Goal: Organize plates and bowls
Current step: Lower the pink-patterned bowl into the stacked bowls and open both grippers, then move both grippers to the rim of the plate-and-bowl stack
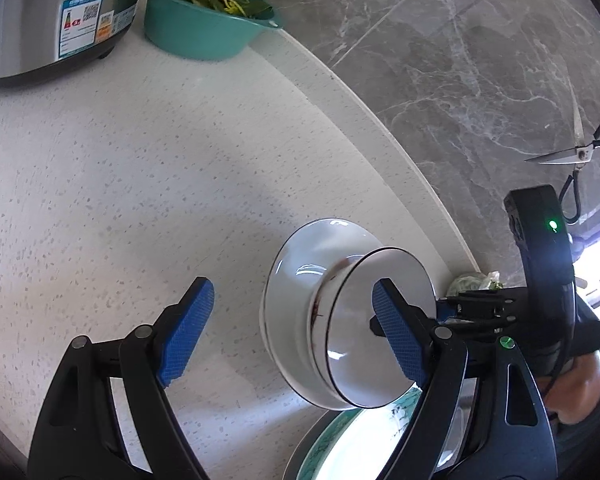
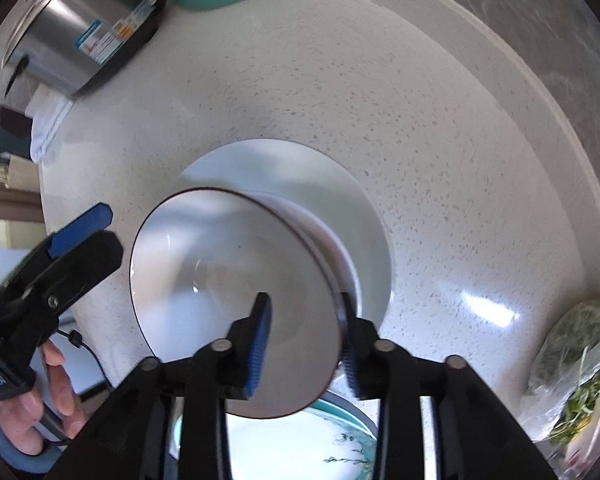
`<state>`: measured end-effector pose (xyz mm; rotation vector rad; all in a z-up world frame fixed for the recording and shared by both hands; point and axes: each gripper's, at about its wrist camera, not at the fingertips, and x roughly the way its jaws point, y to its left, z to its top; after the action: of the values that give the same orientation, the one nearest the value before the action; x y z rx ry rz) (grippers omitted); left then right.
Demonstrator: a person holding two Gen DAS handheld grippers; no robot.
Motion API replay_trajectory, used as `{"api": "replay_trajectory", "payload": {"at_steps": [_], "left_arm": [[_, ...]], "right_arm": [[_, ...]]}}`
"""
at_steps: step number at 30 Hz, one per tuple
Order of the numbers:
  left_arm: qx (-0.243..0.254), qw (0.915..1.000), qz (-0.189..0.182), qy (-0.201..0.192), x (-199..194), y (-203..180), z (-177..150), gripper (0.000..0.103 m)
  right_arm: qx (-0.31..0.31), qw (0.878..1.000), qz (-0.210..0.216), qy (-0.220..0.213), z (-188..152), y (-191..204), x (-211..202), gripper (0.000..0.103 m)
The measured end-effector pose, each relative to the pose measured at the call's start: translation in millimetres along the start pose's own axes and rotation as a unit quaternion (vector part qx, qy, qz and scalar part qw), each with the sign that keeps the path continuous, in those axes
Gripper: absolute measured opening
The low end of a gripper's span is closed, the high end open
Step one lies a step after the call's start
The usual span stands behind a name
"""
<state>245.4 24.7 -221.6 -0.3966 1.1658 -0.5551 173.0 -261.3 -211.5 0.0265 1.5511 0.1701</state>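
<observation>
**Bowl [image 2: 228, 272] on white plate [image 2: 300, 168], right gripper [image 2: 304, 344] astride its rim**

Nearest, at the bottom of the right wrist view, the right gripper points straight down. Its jaws are partly apart and straddle the bowl's dark-edged rim, with one blue pad inside the bowl and the other outside. A visible gap separates the inner pad from the wall, so the bowl does not look pinched. Below the fingers, at the frame's lower edge, lies a teal-patterned plate [image 1: 320, 444].

The bowl is glossy white and appears to stand on the plain white plate at mid-frame, on a pale speckled counter [image 2: 420, 120].

In the left wrist view, the left gripper [image 1: 292, 334] fills the lower frame. Its jaws are wide apart with nothing between them, and the bowl sits just past its right-hand finger.

Handling, as a judgement: the bowl looks like glazed ceramic, so it is stiff, fairly heavy for its size, slick and easily chipped. The rim, pinched wall between pads, is the natural hold (the glaze may let it slip or swing). The plate beneath is best taken at its edge.

Farther off, at the upper left of both views, are a steel cooker [image 1: 40, 20] and a teal colander [image 1: 196, 32] of greens.
</observation>
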Motion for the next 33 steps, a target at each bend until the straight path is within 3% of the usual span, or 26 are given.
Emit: {"api": "replay_trajectory", "payload": {"at_steps": [6,8,17,21,25,27,29,33], "left_arm": [[-0.006,0.9999,0.005,0.012,4,7,-2,0.081],[0.000,0.9999,0.006,0.016,6,7,-4,0.081],[0.018,0.9995,0.020,0.014,2,13,-4,0.081],[0.026,0.9992,0.014,0.028,5,15,-5,0.081],[0.056,0.9974,0.027,0.037,5,12,-3,0.081],[0.076,0.9952,0.041,0.046,6,11,-2,0.081],[0.094,0.9926,0.057,0.052,9,10,-2,0.081],[0.099,0.9900,0.073,0.069,18,17,0,0.079]], "right_arm": [[-0.029,0.999,-0.043,-0.015,-4,17,-4,0.052],[-0.012,1.000,-0.012,-0.018,-2,11,-7,0.065],[0.008,1.000,0.007,-0.023,1,-8,-17,0.070],[0.011,0.999,0.022,-0.037,0,-16,-27,0.070],[0.036,0.993,0.036,-0.102,-12,-47,-54,0.070],[0.050,0.992,0.030,-0.113,-15,-65,-55,0.062],[0.075,0.992,0.031,-0.099,-22,-84,-43,0.044],[0.105,0.990,0.058,-0.079,-39,-106,-16,0.043]]}}
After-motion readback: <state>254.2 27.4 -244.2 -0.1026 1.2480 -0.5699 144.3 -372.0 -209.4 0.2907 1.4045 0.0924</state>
